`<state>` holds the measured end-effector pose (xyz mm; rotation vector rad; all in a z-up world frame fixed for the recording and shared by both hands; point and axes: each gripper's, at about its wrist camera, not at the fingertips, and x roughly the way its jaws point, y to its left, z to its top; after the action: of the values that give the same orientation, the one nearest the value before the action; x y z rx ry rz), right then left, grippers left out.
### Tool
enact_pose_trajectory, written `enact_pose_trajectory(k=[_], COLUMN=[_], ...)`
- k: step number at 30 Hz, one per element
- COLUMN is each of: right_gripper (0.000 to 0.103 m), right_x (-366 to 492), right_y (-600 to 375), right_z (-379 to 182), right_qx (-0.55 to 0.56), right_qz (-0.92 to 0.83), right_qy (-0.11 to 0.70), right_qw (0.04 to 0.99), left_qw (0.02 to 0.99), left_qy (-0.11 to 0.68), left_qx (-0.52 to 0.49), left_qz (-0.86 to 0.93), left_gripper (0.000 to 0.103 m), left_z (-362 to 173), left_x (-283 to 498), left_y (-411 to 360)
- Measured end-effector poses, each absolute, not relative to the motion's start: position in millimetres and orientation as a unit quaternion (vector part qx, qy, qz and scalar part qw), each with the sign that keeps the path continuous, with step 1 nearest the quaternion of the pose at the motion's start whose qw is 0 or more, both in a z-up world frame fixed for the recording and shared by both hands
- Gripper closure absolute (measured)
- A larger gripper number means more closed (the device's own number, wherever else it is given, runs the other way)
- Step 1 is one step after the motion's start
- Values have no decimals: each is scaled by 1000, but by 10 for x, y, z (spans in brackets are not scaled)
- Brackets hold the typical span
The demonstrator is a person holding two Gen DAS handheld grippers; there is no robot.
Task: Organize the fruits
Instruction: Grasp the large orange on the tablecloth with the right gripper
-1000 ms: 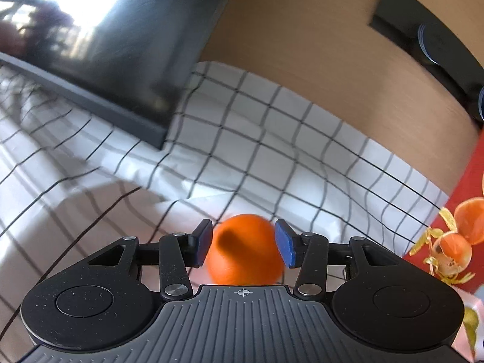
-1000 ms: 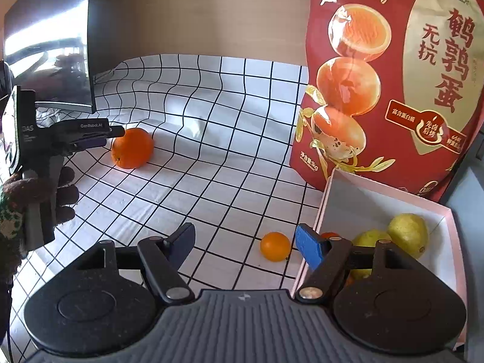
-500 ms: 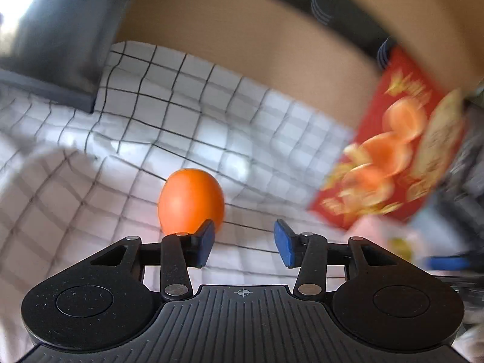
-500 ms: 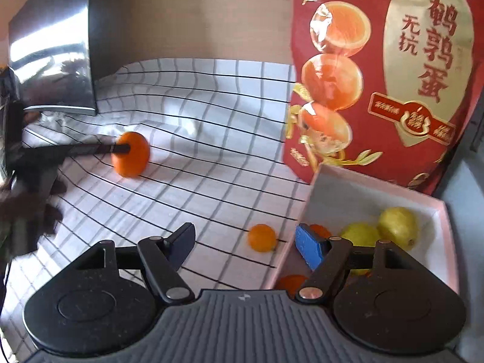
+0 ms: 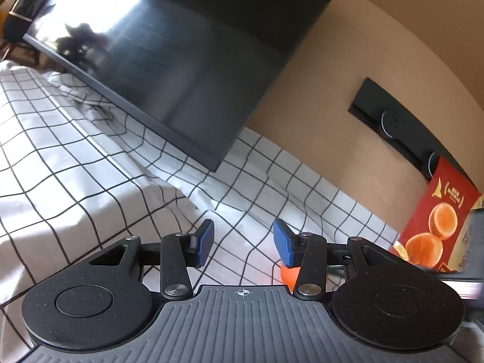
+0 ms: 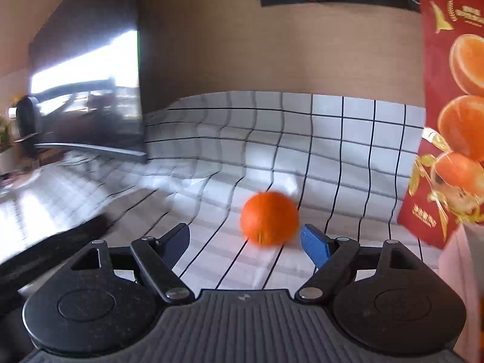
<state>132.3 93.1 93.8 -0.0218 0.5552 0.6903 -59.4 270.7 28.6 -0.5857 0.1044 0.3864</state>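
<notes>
The orange [image 6: 269, 218] lies on the checked tablecloth [image 6: 348, 139], near its back edge, just ahead of the right gripper [image 6: 248, 240], whose jaws gape empty. The left gripper [image 5: 243, 240] is likewise spread, holding nothing; a monitor [image 5: 169, 60] stands beyond.

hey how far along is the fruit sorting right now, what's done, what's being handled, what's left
Done: nothing provable here; the fruit box is not clearly in either view. In hand: nothing. The left gripper and right gripper are both open and empty. Left: the orange lies loose on the checked cloth, just ahead of the right gripper near its right finger, and needs picking up and placing.
</notes>
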Motion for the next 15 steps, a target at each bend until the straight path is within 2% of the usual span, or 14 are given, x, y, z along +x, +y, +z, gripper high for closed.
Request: enact_pose_trajectory(k=[3,5,8,9,10,15], right_gripper=[21,17,18,23,34,37], right_x=[1670,1858,1982,2013,2036,2052], right_y=[1218,1327,1393,1401,1396,1173], right_z=[722,599,527,515,508,517], right_qx=[-19,-20,-36,-46,-56,-40], right_qz=[294,270,245,242,237,255], right_qy=[311,338,350,356,362,396], right_qw=[904,901,903,901,900,881], left_qw=[941,945,947,948,948,949], left_qy=[61,67,71,72,72,75], left_qx=[-281,-273,-262,-260,-257,-252], left_qz=[177,171,170,171,173,176], left_gripper=[55,55,55,55,55,55], left_z=[299,302,290,282,277,257], left_x=[-559,-535,-524,-526,-522,-512], left_y=[2671,2629,2590,2582,2578,2586])
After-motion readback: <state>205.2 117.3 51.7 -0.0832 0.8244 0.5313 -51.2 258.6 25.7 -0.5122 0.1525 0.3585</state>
